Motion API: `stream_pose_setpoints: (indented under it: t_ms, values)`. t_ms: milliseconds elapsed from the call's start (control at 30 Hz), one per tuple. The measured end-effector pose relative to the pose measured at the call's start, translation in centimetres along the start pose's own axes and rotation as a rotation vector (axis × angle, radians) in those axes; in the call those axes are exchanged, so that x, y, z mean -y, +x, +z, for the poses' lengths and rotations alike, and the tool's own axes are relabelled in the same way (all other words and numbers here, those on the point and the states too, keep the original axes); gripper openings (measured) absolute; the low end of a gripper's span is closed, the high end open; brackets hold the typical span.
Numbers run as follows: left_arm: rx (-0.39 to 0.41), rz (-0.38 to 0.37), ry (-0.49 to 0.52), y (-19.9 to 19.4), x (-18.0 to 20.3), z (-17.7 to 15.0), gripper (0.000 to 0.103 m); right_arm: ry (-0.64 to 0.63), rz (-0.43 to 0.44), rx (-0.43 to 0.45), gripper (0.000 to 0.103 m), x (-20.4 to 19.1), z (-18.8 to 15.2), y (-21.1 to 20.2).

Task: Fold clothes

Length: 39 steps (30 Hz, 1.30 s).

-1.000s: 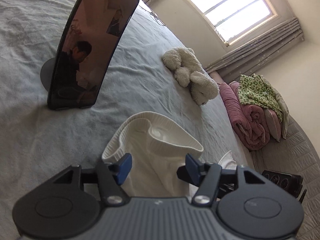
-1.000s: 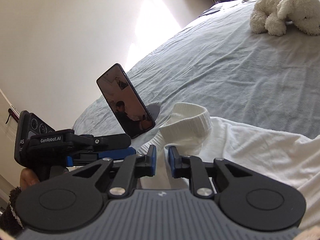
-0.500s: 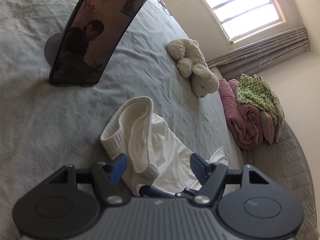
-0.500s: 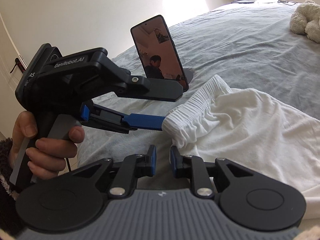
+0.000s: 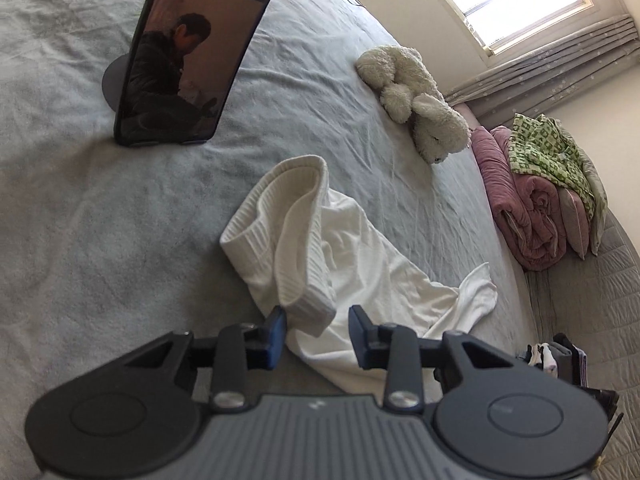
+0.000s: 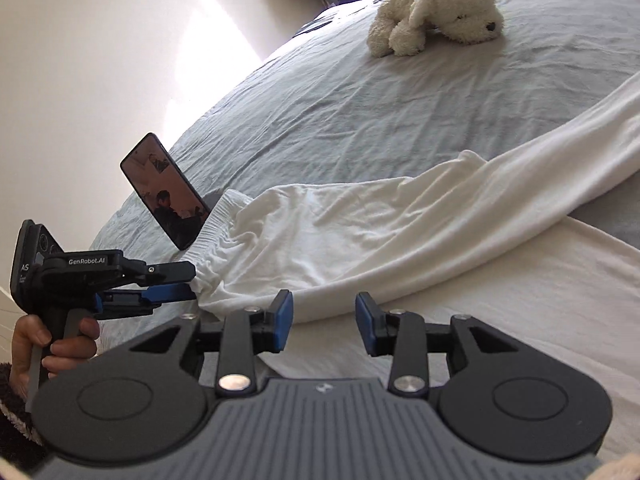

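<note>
1. left wrist view: your left gripper [image 5: 318, 330] is spread open. the ribbed waistband corner of the white cotton trousers [image 5: 352, 264] sits between the jaws, touching the left pad. the garment runs ahead and rightward over the grey bed sheet [image 5: 100, 240], rumpled.
2. right wrist view: your right gripper [image 6: 324, 322] is open and holds nothing, just above white cloth; the waistband lies left, nearer your left gripper.
</note>
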<state>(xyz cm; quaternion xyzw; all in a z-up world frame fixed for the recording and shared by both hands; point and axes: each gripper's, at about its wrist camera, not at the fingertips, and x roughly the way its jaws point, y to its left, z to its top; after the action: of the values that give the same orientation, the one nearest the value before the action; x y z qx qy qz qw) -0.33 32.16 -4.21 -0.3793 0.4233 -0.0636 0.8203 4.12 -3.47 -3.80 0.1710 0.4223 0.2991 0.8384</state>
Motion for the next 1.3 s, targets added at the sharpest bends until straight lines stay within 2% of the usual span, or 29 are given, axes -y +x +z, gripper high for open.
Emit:
stream_pose_setpoints:
  t_ms: [100,300,467,633,667,767,800,867,1300]
  values:
    - [0.005,0.029,-0.015,-0.1,-0.2,-0.1,0.023,0.064,-0.025,0.018,0.040,1.0,0.1,-0.4]
    - [0.016,0.059,-0.031,-0.1,0.0,-0.1,0.021,0.087,-0.142,0.057,0.040,1.5,2.9,-0.5]
    - [0.022,0.066,-0.019,0.0,0.5,-0.1,0.019,0.106,-0.250,0.023,0.040,2.1,3.6,1.9]
    - [0.029,0.072,-0.015,-0.2,0.7,-0.1,0.015,0.110,-0.304,0.021,0.040,1.9,3.3,2.8]
    - [0.030,0.073,-0.016,-0.2,0.7,-0.1,0.014,0.104,-0.319,0.019,0.037,1.8,3.4,2.9]
    - [0.038,0.073,-0.016,-0.4,0.7,0.0,0.013,0.069,-0.373,0.016,0.014,1.4,3.6,3.1]
    - [0.042,0.074,-0.018,-0.4,0.7,0.0,0.013,0.064,-0.379,0.018,0.008,1.3,3.6,3.0]
    - [0.049,0.073,-0.021,-0.5,0.8,0.1,0.012,0.070,-0.373,0.026,0.005,1.4,3.7,2.7]
    - [0.103,0.021,-0.025,-1.5,1.2,0.5,0.011,0.069,-0.338,0.128,0.004,0.4,3.7,-1.6]
